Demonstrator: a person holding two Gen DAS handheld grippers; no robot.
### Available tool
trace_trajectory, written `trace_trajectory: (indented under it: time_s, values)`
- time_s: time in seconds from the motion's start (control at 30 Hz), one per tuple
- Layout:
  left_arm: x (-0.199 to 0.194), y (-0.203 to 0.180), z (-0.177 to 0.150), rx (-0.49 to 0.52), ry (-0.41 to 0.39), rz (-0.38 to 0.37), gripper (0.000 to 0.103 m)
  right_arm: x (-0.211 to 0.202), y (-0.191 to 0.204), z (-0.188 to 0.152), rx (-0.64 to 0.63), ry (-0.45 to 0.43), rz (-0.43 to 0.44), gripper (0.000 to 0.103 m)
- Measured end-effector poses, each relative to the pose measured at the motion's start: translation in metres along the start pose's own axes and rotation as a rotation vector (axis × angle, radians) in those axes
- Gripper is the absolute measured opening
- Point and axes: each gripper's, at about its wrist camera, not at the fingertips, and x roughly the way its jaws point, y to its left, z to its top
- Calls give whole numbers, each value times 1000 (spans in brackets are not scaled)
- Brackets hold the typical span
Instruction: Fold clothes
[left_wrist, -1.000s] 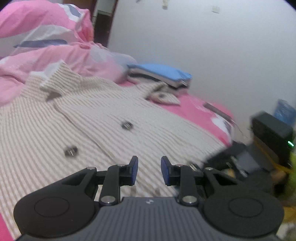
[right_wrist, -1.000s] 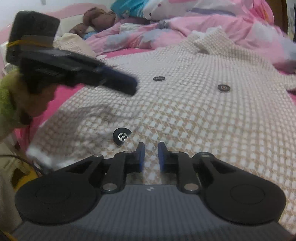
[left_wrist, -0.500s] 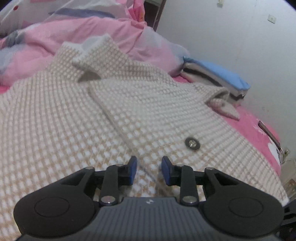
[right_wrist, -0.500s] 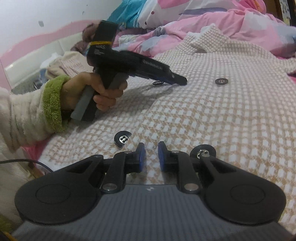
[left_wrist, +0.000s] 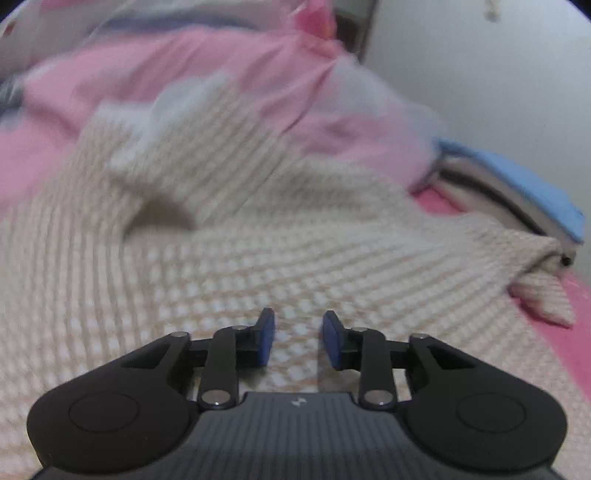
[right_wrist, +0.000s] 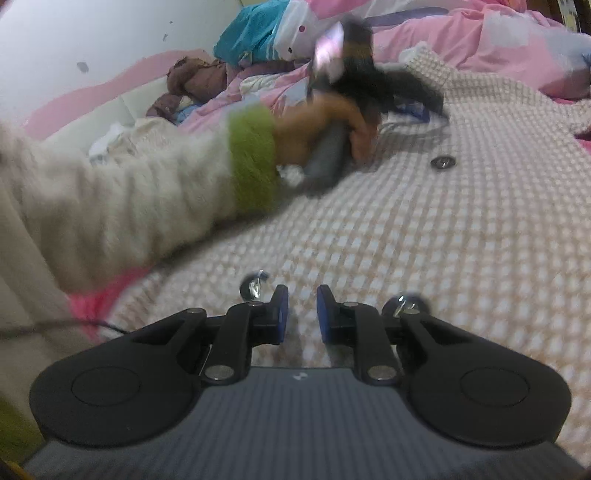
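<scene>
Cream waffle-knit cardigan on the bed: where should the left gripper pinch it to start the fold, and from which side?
Probably the far shoulder by the collar, where the cardigan ends against the pink duvet. It lies flat and buttoned, so mid-panel offers nothing to pinch; a free edge does. Bring the left gripper in low from the duvet side. Both grippers look open and empty; the right gripper hovers near the hem.

The cardigan (right_wrist: 461, 229) is cream and beige in a waffle check, with dark metallic buttons (right_wrist: 442, 162); the quilt (left_wrist: 229, 85) is pink with white patches. The sleeve (right_wrist: 122, 206) is cream with a green cuff (right_wrist: 253, 158); the gripper pads (left_wrist: 266, 341) are blue.
</scene>
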Motion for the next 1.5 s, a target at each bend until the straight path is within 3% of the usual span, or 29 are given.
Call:
trace_trajectory:
  time_s: [0.1, 0.2, 0.3, 0.4, 0.53, 0.6, 0.83, 1.0, 1.1, 1.23, 1.43, 1.5]
  values:
    - [-4, 10, -3, -51, -31, -46, 29, -18, -20, 43, 24, -40, -71, 17]
    - [-6, 17, -5, -84, -37, -72, 29, -19, -63, 99, 127, -86, -164, 17]
    - [-7, 21, -7, -110, -47, -95, 29, 14, -120, 155, 228, -73, -236, 18]
    - [-7, 24, -8, -127, -55, -111, 29, 70, -163, 193, 213, -32, -326, 19]
    - [-7, 24, -8, -126, -62, -112, 29, 145, -191, 210, 16, 14, -468, 19]
    - [-7, 25, -9, -129, -62, -114, 29, 178, -217, 201, 53, 88, -488, 16]
    - [-8, 21, -8, -111, -61, -94, 29, 166, -217, 239, 105, -25, -449, 18]
    - [-8, 24, -8, -125, -63, -106, 29, 229, -245, 242, 87, 51, -518, 14]
    - [-9, 26, -8, -131, -64, -111, 29, 225, -239, 253, 105, 31, -532, 15]
    - [-10, 25, -7, -124, -63, -105, 29, 202, -235, 269, 146, -74, -523, 16]
    - [-13, 33, -10, -145, -68, -126, 29, 236, -255, 275, 102, -10, -603, 13]
    - [-15, 37, -8, -151, -68, -132, 29, 219, -245, 276, 103, -26, -597, 17]
